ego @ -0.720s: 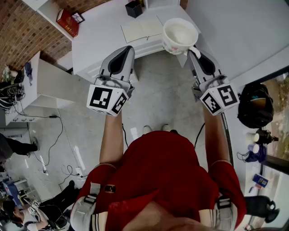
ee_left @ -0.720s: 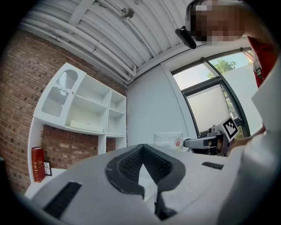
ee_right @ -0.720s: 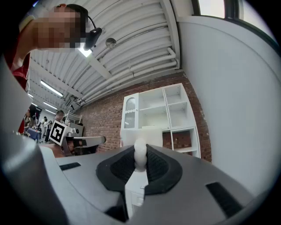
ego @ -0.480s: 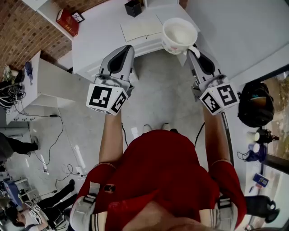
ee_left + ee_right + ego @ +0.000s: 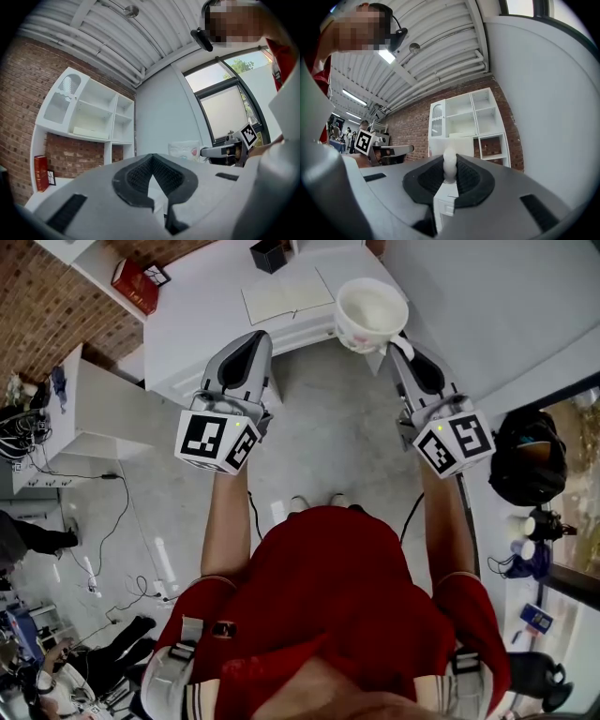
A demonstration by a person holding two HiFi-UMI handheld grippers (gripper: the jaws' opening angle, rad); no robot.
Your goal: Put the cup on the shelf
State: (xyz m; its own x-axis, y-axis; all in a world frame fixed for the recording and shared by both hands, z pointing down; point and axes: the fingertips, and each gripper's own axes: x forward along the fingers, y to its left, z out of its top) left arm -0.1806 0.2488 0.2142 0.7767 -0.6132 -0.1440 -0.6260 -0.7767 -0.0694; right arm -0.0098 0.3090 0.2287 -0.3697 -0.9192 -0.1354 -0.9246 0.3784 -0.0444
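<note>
A white cup (image 5: 372,307) with a small printed pattern hangs in the air at the front edge of a white counter (image 5: 197,320). My right gripper (image 5: 397,341) is shut on its handle, and a white piece of the handle (image 5: 449,163) shows between the pads. The left gripper view shows the cup (image 5: 184,150) from the side, upright. My left gripper (image 5: 254,339) hangs level beside it on the left, shut with nothing in it. The white shelf unit (image 5: 89,115) stands on the brick wall ahead, above the counter, and also shows in the right gripper view (image 5: 465,123).
On the counter lie an open notebook (image 5: 286,298), a black pen holder (image 5: 270,255) and a red book (image 5: 134,285). A white side cabinet (image 5: 108,413) stands at the left. Cables trail on the floor there. A black bag (image 5: 525,460) sits at the right.
My left gripper has drifted slightly to the left. The cup and my right gripper have stayed about where they were.
</note>
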